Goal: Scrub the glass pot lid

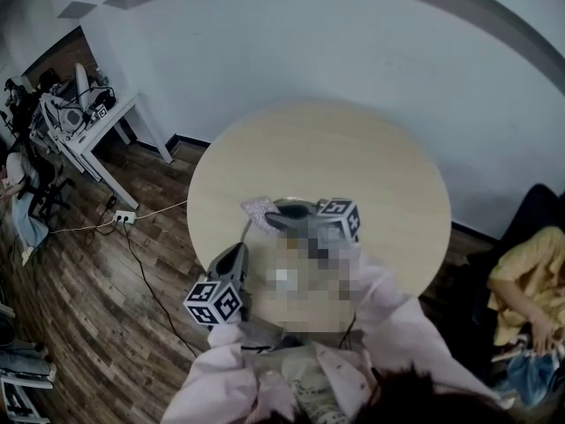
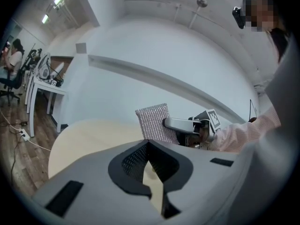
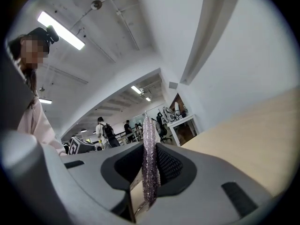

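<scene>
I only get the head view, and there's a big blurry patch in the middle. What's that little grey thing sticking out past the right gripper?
Observer: A sparkly scrub pad. The right gripper view shows the right gripper with its jaws shut on the pad, seen edge-on.
Operator: Is it lying flat?
Observer: No. In the left gripper view it stands upright, with its flat face toward that camera. Its bottom edge is hidden behind the gripper body.
Operator: What's the left gripper holding?
Observer: I can't tell. In its own view the left gripper has its jaws almost together, and only the table shows through the gap.
</scene>
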Tool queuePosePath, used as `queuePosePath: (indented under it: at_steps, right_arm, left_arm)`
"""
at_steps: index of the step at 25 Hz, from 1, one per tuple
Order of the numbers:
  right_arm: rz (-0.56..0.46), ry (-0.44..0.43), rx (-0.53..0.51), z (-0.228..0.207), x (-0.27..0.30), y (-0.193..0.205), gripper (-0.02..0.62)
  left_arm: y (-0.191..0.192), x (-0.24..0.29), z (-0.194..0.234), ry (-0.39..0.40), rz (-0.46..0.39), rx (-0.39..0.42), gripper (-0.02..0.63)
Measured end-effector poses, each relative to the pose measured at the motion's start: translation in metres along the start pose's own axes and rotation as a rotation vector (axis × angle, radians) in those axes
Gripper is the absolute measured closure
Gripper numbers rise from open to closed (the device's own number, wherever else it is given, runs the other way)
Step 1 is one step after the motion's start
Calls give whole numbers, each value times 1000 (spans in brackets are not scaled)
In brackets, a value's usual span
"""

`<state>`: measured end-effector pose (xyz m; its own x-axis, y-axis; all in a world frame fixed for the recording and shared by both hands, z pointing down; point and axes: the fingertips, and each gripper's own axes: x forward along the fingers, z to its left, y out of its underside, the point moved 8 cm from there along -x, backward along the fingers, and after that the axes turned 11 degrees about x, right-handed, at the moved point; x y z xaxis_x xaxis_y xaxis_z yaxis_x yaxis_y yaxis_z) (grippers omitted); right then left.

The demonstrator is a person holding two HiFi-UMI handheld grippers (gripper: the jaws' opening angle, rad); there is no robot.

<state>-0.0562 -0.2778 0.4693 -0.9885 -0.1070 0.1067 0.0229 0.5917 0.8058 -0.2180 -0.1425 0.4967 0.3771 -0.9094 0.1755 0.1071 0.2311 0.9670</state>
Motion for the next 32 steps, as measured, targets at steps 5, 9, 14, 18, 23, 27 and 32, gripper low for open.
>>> queuePosePath:
  at_steps: [5,9,14,18,23,27,32]
  right_arm:
    - [-34,57,-28,-15,-1,-15,515]
    - [-56,101,-54,-24,-1,-25,515]
    - [-66,149,-75,-36,-4,-30,515]
    - [-62,198,-101,-46,-6,-31,515]
    - [9,287,-200,-57,-3,-29,515]
    - [101,335,-303,-61,-1,-28,515]
    - [187,374,-387,-69,1,-24,515]
  left_arm:
    - [-7,19,7,20,-4,8,606]
    - [-12,31,11,35,-11,16,606]
    - [-18,45,14,54,-11,29,606]
    - [-21,55,17,68,-4,40,606]
    - [-22,67,20,92,1,49,606]
    - [-23,77,18,117,13,55,606]
    - [-22,88,18,142,27,57,606]
